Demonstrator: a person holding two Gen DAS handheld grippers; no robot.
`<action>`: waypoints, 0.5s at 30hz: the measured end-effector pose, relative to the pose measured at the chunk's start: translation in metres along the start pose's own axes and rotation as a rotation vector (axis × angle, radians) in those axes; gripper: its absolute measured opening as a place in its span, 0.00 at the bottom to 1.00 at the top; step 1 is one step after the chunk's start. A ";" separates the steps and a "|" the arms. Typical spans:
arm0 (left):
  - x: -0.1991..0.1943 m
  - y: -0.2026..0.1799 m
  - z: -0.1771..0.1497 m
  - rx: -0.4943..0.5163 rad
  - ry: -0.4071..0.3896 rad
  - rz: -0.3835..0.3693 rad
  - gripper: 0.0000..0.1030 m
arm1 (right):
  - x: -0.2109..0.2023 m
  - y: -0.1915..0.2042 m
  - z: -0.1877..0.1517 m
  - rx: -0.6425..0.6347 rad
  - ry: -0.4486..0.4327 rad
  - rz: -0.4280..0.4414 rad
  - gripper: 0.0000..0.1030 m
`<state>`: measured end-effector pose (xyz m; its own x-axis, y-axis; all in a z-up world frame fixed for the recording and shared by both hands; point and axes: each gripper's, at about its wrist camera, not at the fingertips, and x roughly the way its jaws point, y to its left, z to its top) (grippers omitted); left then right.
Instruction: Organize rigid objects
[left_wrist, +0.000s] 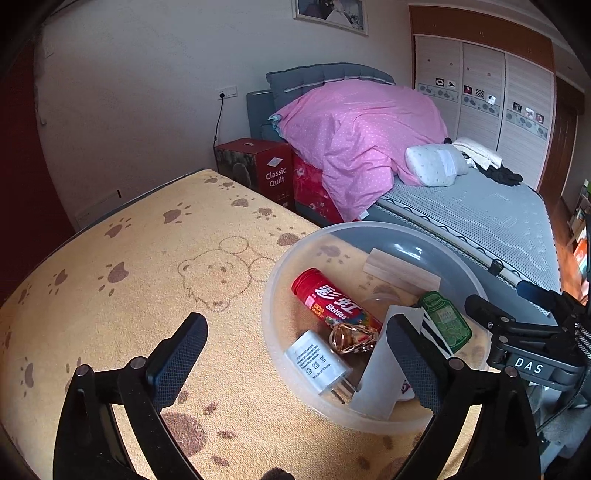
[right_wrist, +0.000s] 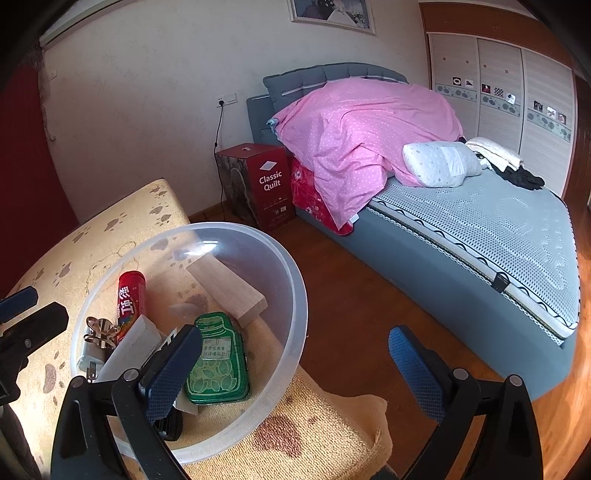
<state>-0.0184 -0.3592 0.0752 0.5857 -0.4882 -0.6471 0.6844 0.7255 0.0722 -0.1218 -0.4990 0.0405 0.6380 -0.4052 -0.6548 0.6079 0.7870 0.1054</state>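
Observation:
A clear plastic bowl (left_wrist: 280, 284) (right_wrist: 291, 280) sits on a yellow paw-print cloth (left_wrist: 147, 258) at the table's right end. In it lie a red Skittles tube (left_wrist: 332, 299) (right_wrist: 129, 295), a wooden block (left_wrist: 402, 271) (right_wrist: 229, 288), a green tin (left_wrist: 448, 321) (right_wrist: 218, 358), a white charger (left_wrist: 317, 362), a gold clip (left_wrist: 352, 338) (right_wrist: 99, 330) and a white card (left_wrist: 384, 369). My left gripper (left_wrist: 299, 358) is open and empty, straddling the bowl's near left rim. My right gripper (right_wrist: 295, 369) is open and empty at the bowl's right rim; it also shows in the left wrist view (left_wrist: 517, 332).
A bed (right_wrist: 480, 229) with a pink quilt (right_wrist: 362, 129) stands to the right across a wooden floor (right_wrist: 351, 295). A red "Classic Quilt" box (right_wrist: 258, 181) stands by the wall. The table edge runs just right of the bowl.

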 end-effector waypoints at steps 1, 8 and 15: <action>-0.001 -0.001 -0.002 0.010 -0.002 0.026 0.97 | -0.002 0.001 -0.001 -0.005 -0.004 -0.005 1.00; -0.006 -0.001 -0.012 0.033 0.016 0.105 0.98 | -0.017 0.010 -0.003 -0.046 -0.046 -0.035 1.00; -0.020 -0.004 -0.021 0.050 0.006 0.151 0.98 | -0.028 0.018 -0.008 -0.080 -0.051 -0.060 1.00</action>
<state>-0.0414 -0.3422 0.0719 0.6815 -0.3722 -0.6301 0.6093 0.7655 0.2068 -0.1326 -0.4698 0.0541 0.6265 -0.4740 -0.6187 0.6072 0.7946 0.0061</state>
